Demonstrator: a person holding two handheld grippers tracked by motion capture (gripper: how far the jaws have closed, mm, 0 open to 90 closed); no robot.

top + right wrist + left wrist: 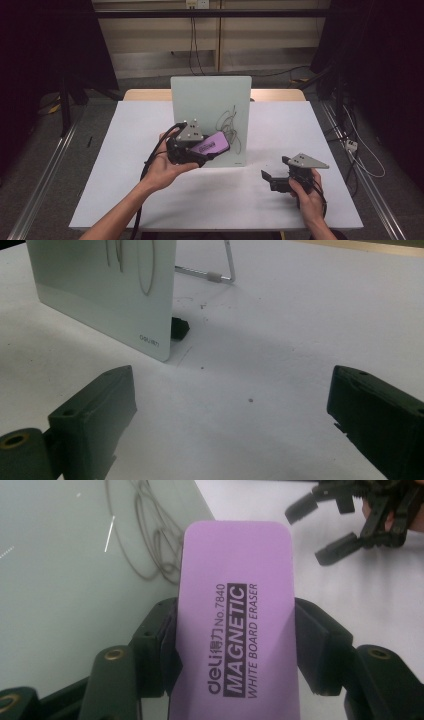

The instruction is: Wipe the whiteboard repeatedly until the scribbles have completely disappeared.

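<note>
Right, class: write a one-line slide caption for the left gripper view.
Left tool clamps a purple whiteboard eraser beside the scribbled glass board.

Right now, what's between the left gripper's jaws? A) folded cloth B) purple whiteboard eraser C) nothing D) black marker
B: in the left gripper view both jaws of the left gripper press on the sides of the purple whiteboard eraser, which sits in front of the scribbled whiteboard.

Two black two-jaw grippers are seen: the left gripper (192,152) and right gripper (275,176) are each topped by a grey three-cornered plate with screws. Brass screws are set in the jaws; black cables are trailed toward six o'clock. Bare forearms are shown.
</note>
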